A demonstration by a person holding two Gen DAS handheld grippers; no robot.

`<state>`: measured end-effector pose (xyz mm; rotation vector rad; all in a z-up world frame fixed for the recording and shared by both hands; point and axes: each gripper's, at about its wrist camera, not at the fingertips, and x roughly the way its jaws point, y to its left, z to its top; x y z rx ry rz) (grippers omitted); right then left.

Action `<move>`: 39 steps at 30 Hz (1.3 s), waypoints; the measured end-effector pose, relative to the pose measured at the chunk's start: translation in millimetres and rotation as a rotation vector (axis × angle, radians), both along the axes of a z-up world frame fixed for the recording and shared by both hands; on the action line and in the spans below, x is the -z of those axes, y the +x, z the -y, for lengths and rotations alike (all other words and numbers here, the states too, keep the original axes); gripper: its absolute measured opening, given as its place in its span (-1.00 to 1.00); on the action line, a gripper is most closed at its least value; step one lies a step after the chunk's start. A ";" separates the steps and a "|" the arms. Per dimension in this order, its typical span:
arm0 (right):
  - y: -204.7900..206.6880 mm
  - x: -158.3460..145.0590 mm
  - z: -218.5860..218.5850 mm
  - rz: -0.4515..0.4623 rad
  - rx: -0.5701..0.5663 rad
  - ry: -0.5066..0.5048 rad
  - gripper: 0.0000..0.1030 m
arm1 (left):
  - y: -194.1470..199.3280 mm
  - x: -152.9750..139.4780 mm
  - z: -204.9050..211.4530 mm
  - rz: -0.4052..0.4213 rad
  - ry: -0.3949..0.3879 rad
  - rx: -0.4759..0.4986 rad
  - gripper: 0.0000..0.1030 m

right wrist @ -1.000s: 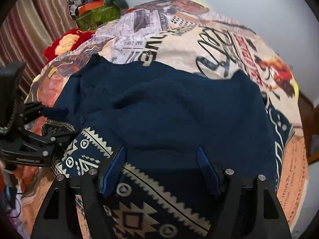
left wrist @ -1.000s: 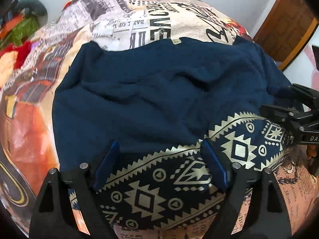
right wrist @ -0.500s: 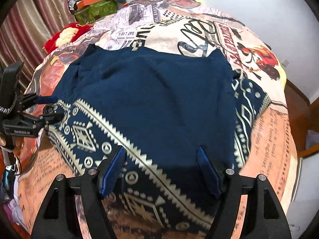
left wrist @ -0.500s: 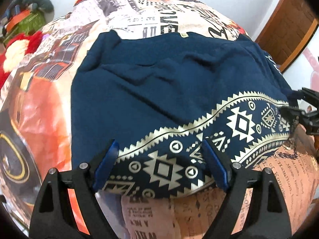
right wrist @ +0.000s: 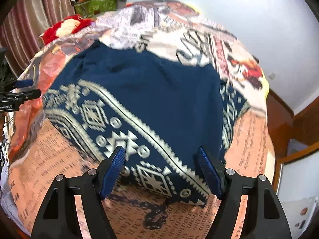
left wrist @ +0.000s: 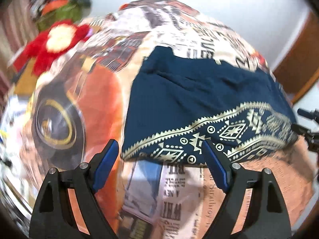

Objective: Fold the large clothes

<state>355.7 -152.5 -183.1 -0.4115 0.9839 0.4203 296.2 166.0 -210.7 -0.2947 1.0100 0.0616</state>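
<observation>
Right wrist view: navy garment lies folded on the bed. Both the left tongs and right tongs gape wide, empty. Fabric appears soft, light, limp; grip the patterned hem.

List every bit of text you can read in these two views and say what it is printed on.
"enRobot.AI": cut-off label on the left gripper body, seen in the right wrist view.
"WHI", "A KEY": inverted headline fragments on the newsprint bedspread.
The bedspread's fine print and large script lettering: too blurred to read.
The navy garment carries patterns only.
</observation>
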 end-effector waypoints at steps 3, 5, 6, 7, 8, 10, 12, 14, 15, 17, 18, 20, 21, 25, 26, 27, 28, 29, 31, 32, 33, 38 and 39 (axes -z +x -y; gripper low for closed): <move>0.4 -19.0 -16.1 0.068 -0.008 0.042 0.43 | -6.5 8.6 -14.2 -0.030 -0.165 -0.070 0.65; 2.6 -28.8 -29.9 0.106 -0.010 0.078 0.66 | -8.7 21.4 -19.9 -0.070 -0.299 -0.108 0.65; 2.9 -30.9 -34.9 0.119 -0.011 0.088 0.84 | -8.5 27.0 -19.9 -0.083 -0.350 -0.118 0.65; 3.3 -32.5 -42.3 0.138 -0.015 0.101 0.88 | -8.7 32.5 -19.1 -0.095 -0.391 -0.126 0.65; 5.0 -31.7 -48.9 0.145 -0.024 0.105 0.88 | -8.5 39.4 -18.3 -0.113 -0.435 -0.135 0.65; 9.2 -24.0 -61.8 0.127 -0.053 0.087 0.89 | -6.5 50.3 -13.5 -0.144 -0.506 -0.136 0.65; 16.1 -10.3 -72.2 0.102 -0.066 0.045 0.89 | -3.7 61.1 -8.6 -0.163 -0.596 -0.125 0.65; 20.8 3.1 -76.7 0.079 -0.065 0.016 0.89 | 0.0 70.8 -5.0 -0.169 -0.690 -0.121 0.65; 24.1 11.3 -78.5 0.058 -0.066 0.002 0.89 | 1.7 74.2 -4.2 -0.169 -0.719 -0.126 0.66; 29.1 25.9 -81.3 0.010 -0.071 -0.018 0.89 | 5.3 77.5 -6.0 -0.158 -0.754 -0.148 0.67; 30.6 32.7 -82.5 -0.017 -0.076 -0.023 0.89 | 8.6 78.7 -7.4 -0.144 -0.777 -0.153 0.68; 33.0 42.9 -84.8 -0.071 -0.092 -0.026 0.89 | 17.6 81.2 -11.7 -0.124 -0.826 -0.163 0.68; 34.2 45.0 -85.2 -0.083 -0.092 -0.028 0.89 | 21.1 83.0 -13.7 -0.121 -0.843 -0.173 0.68; 41.7 50.2 -79.1 -0.157 -0.080 0.018 0.92 | 45.6 91.2 -17.4 -0.095 -0.884 -0.210 0.67; 43.3 52.0 -78.0 -0.174 -0.077 0.027 0.94 | 51.3 93.4 -18.2 -0.091 -0.880 -0.219 0.67; 44.2 53.3 -77.2 -0.185 -0.079 0.033 0.96 | 58.3 94.1 -18.9 -0.082 -0.858 -0.235 0.60; 43.6 54.1 -77.4 -0.187 -0.086 0.031 0.98 | 63.4 93.9 -19.6 -0.075 -0.836 -0.245 0.49; 42.9 54.1 -78.5 -0.186 -0.092 0.027 0.98 | 71.4 93.7 -20.2 -0.070 -0.804 -0.262 0.44; 42.0 54.9 -80.0 -0.184 -0.101 0.020 0.99 | 80.8 92.7 -20.2 -0.067 -0.748 -0.288 0.15; 42.4 54.9 -80.3 -0.188 -0.104 0.023 0.99 | 85.4 90.9 -19.9 -0.062 -0.695 -0.306 0.01; 42.8 55.2 -80.7 -0.196 -0.113 0.029 1.00 | 88.4 89.1 -19.7 -0.058 -0.631 -0.316 -0.35; 36.9 51.7 -88.2 -0.183 -0.157 0.007 0.99 | 92.8 50.8 -5.2 0.051 -0.362 -0.266 -0.75; 36.3 46.5 -88.7 -0.170 -0.156 0.012 0.99 | 92.1 40.0 -1.1 0.076 -0.319 -0.247 -0.77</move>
